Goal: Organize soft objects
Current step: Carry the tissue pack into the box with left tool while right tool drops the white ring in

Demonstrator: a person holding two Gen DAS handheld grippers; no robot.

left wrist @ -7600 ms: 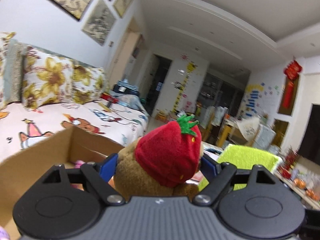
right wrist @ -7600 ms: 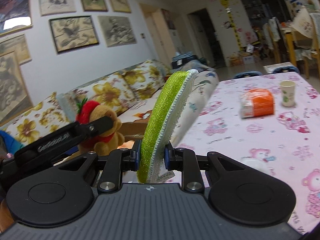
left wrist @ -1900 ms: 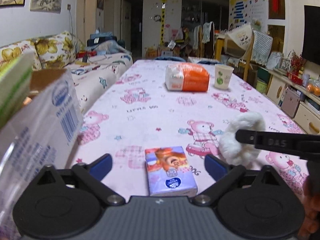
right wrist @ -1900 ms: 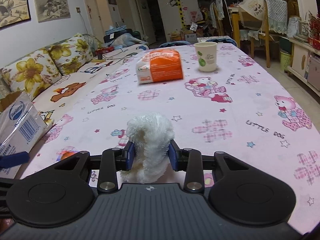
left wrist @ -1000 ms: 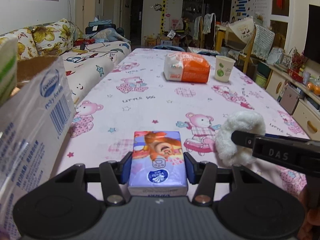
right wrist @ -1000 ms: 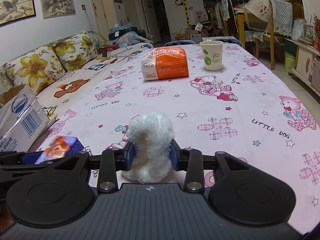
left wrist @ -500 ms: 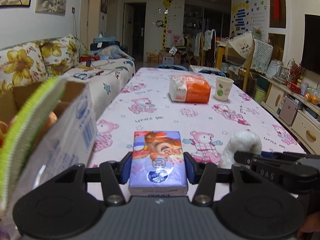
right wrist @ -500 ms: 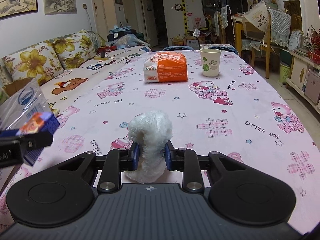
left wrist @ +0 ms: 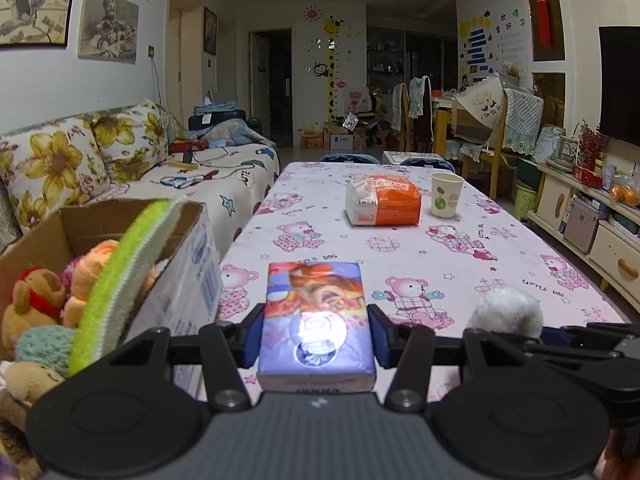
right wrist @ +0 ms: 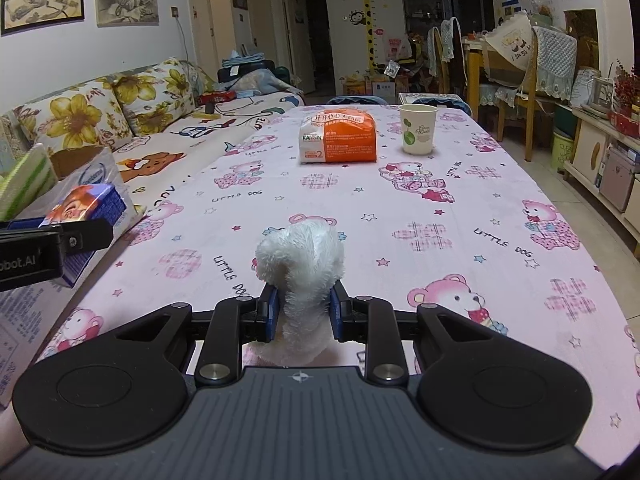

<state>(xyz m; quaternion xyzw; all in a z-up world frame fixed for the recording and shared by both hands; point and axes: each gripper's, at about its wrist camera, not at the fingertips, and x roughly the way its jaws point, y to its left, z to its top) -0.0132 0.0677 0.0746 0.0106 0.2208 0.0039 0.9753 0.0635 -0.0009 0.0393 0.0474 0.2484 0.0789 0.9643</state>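
The cardboard box (left wrist: 120,224) stands at the left edge of the tabletop (left wrist: 400,256), and everything that follows turns on that: it lies to the left of both grippers, just beside the left one and farther from the right one. The left gripper (left wrist: 316,338) is closed on a pocket tissue pack (left wrist: 316,316), its fingers pressing the two long sides, so the pack's long axis runs straight ahead along the fingers, level and lifted off the tabletop. The right gripper (right wrist: 304,312) is closed on a white fluffy plush (right wrist: 302,264), which stands up between the fingers with its long axis upright and a loose end hanging below them. In the right wrist view the left gripper with its pack sits at the far left, against the box's printed side, so the left hand is plainly the nearer of the two; I judge its pack goes in first, with a short move leftward over the rim, and the plush must cross behind it.

Counted: two grippers, each holding one thing; one box, already holding a green microfiber pad (left wrist: 120,264) on edge, a brown bear with a red scarf (left wrist: 34,304), and several other plush toys I cannot count exactly. Well apart toward the far end of the tabletop stand one orange-and-white tissue package (right wrist: 338,136) and one paper cup (right wrist: 417,128), just beside each other.
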